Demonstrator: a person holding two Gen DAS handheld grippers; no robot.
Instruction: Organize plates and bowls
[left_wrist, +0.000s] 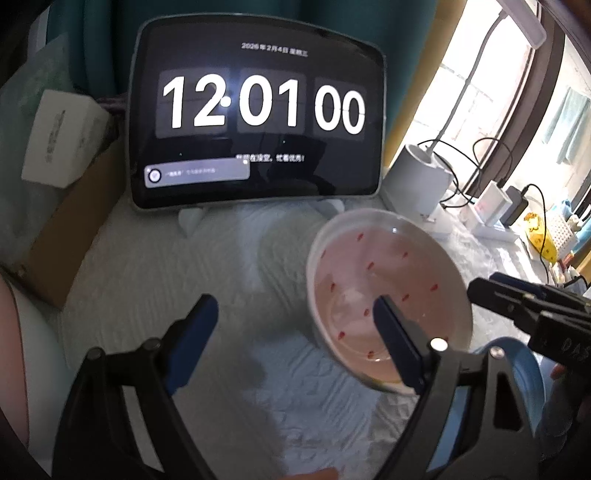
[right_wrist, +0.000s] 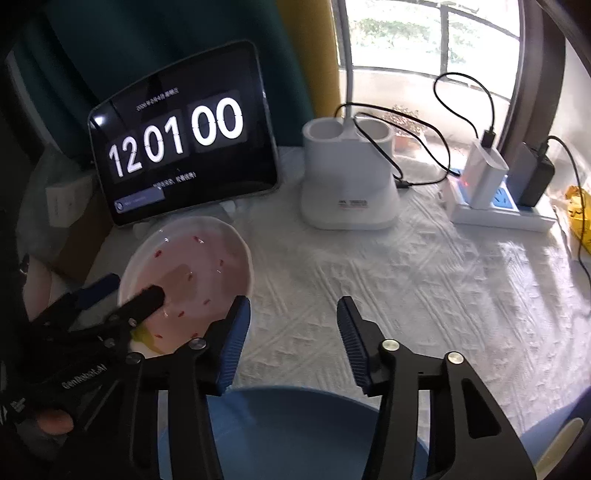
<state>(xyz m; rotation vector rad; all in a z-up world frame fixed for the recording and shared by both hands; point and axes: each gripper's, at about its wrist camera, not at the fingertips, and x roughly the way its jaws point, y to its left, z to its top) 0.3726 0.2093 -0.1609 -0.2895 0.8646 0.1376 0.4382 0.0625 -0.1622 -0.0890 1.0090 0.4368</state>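
Note:
A white bowl with a pink inside and small red marks (left_wrist: 388, 291) stands on the white cloth; it also shows in the right wrist view (right_wrist: 192, 266). My left gripper (left_wrist: 295, 325) is open, with its right finger over the bowl's inside and its left finger outside the bowl. In the right wrist view the left gripper's fingers (right_wrist: 147, 299) straddle the bowl's near-left rim. A blue plate (right_wrist: 295, 432) lies at the near edge, under my right gripper (right_wrist: 293, 325), which is open and empty above the cloth. The plate's rim shows in the left wrist view (left_wrist: 524, 373).
A tablet showing a clock (left_wrist: 258, 110) leans behind the bowl. A white lamp base (right_wrist: 349, 181) with cables stands at the back, a power strip with chargers (right_wrist: 498, 195) to its right. A cardboard box (left_wrist: 70, 236) and white box (left_wrist: 62, 140) sit left.

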